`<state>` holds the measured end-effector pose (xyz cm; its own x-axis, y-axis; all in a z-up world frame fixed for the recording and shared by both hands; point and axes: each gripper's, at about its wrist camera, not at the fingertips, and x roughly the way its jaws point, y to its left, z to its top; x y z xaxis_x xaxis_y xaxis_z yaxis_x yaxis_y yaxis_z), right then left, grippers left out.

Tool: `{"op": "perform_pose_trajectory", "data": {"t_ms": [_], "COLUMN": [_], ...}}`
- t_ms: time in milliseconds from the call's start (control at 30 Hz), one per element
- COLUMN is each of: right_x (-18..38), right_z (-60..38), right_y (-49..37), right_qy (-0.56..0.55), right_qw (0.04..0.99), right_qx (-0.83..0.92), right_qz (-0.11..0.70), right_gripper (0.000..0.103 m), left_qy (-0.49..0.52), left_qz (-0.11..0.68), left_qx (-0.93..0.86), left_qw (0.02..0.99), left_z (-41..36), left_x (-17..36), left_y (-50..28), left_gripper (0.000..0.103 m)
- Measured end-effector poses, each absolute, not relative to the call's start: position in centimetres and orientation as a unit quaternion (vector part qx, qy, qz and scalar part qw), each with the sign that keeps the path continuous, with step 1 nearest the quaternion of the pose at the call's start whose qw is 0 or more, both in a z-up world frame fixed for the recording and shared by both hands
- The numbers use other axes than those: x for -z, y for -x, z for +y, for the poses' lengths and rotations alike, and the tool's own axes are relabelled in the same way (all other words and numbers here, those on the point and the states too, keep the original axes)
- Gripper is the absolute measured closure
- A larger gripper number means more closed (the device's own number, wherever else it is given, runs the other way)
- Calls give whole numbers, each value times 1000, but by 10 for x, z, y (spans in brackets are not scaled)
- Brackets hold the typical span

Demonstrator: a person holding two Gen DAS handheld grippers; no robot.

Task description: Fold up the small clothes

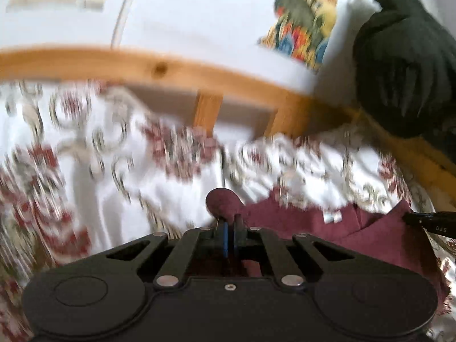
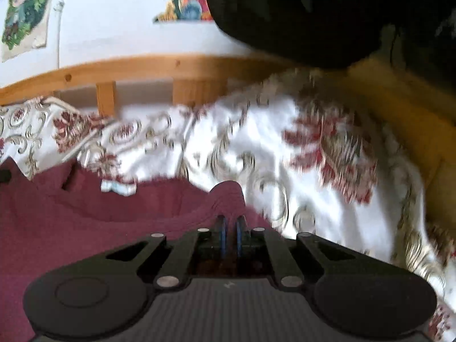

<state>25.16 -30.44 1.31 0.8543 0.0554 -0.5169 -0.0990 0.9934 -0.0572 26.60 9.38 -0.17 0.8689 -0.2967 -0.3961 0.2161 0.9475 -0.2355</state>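
Left wrist view: the left gripper (image 1: pixel 230 228) has its two blue-padded fingers pressed together on a bunched fold of the maroon garment (image 1: pixel 327 228), a rounded lump of the cloth sticking out just past the tips. The rest of the garment spreads to the right, lying on the floral bedspread (image 1: pixel 85 148), which is white with red and olive scrollwork and badly blurred. A small white label (image 1: pixel 333 217) sits at the garment's neckline; any print on it is too smeared to read. At the right edge a black finger of the other gripper (image 1: pixel 430 222) shows faint pale characters, also too small to make out. Beyond the bedspread runs a wooden bed rail (image 1: pixel 159 68) with upright slats, and a white wall behind it carries a colourful picture (image 1: pixel 302 22). A dark fabric mass (image 1: pixel 404 62) fills the far right.

Right wrist view: the right gripper (image 2: pixel 230 228) is likewise pinched shut on a raised fold of the same garment, which spreads to the near left with the label on its far edge. A second picture (image 2: pixel 25 17) hangs on the wall at far left.
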Motion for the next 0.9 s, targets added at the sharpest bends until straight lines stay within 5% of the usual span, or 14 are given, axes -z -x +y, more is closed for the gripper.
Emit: {"op": "perform_pose_trajectory", "data": {"t_ms": [133, 600, 833, 900], "right_x": [-14, 21, 6, 0], "right_z": [-304, -299, -305, -309], "right_y": [-257, -268, -251, -240], "right_qy": [39, 59, 56, 55], "right_qw": [967, 946, 950, 953], "right_qx": [-20, -16, -14, -14], "right_qz": [251, 317, 308, 299], "right_gripper": [95, 93, 64, 45], "left_qy": [99, 91, 113, 109], "left_qz": [189, 287, 313, 306], "left_qx": [116, 104, 99, 97], "left_qw": [970, 948, 938, 941], "left_z": [101, 102, 103, 101], "left_x": [0, 39, 33, 27], "left_y": [-262, -282, -283, -280], "left_gripper": [100, 98, 60, 45]}}
